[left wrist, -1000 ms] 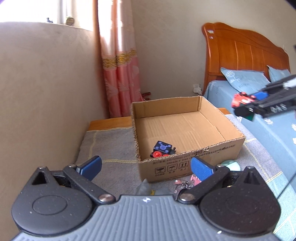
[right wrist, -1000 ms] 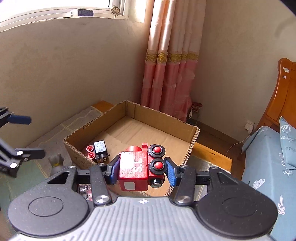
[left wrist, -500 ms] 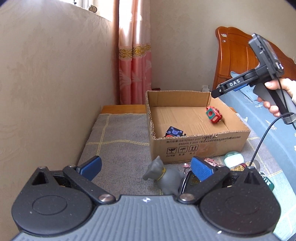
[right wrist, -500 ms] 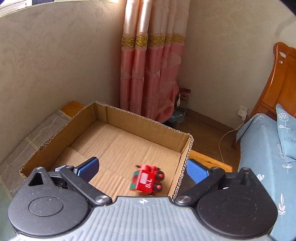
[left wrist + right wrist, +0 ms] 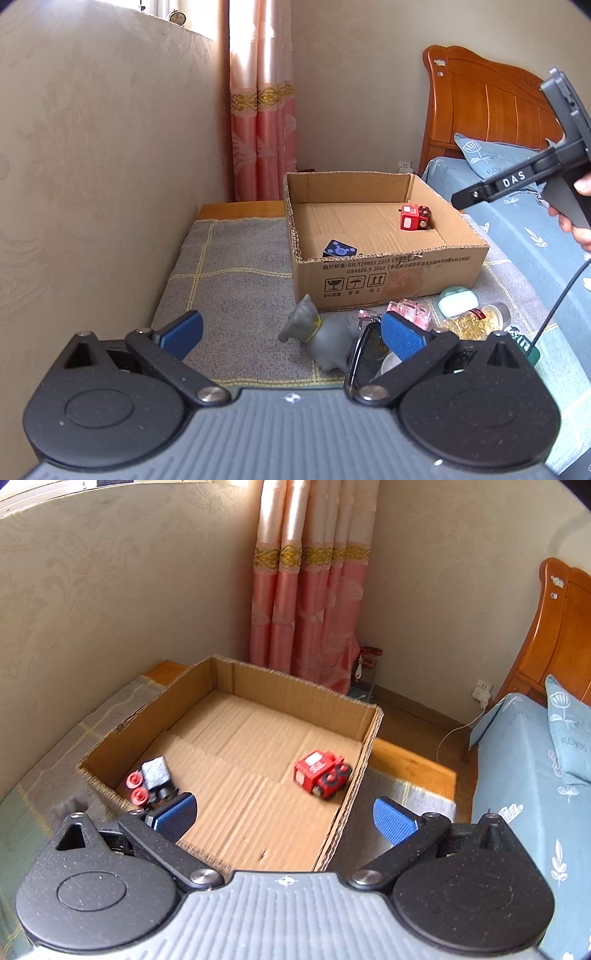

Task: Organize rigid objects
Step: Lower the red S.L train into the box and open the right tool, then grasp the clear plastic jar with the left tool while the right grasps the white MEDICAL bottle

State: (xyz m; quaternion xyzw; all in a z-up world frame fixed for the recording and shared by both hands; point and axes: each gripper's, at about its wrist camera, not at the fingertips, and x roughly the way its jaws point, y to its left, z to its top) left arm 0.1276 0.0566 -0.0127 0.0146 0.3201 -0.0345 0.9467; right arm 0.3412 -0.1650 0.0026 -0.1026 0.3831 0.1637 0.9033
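Note:
A cardboard box [image 5: 388,275] stands on a grey mat. A red toy train [image 5: 413,218] lies inside it by the right wall, also in the right wrist view [image 5: 321,773]. A dark toy with red wheels [image 5: 151,782] lies in the box's near left corner; its blue patterned top shows in the left wrist view [image 5: 338,251]. My left gripper [image 5: 291,332] is open and empty above a grey cat figure [image 5: 325,336]. My right gripper [image 5: 282,816] is open and empty above the box's near edge; it shows from the side in the left wrist view [image 5: 517,177].
In front of the box lie a pink clear item [image 5: 410,310], a mint case [image 5: 458,302], a jar of gold bits [image 5: 476,319] and glasses [image 5: 369,354]. A wall runs on the left, a pink curtain [image 5: 264,129] stands behind, a bed [image 5: 535,236] on the right.
The right gripper opened and let go of the red train, which dropped into the box and rolled to the right wall. The left gripper pulled back from the box to over the cat.

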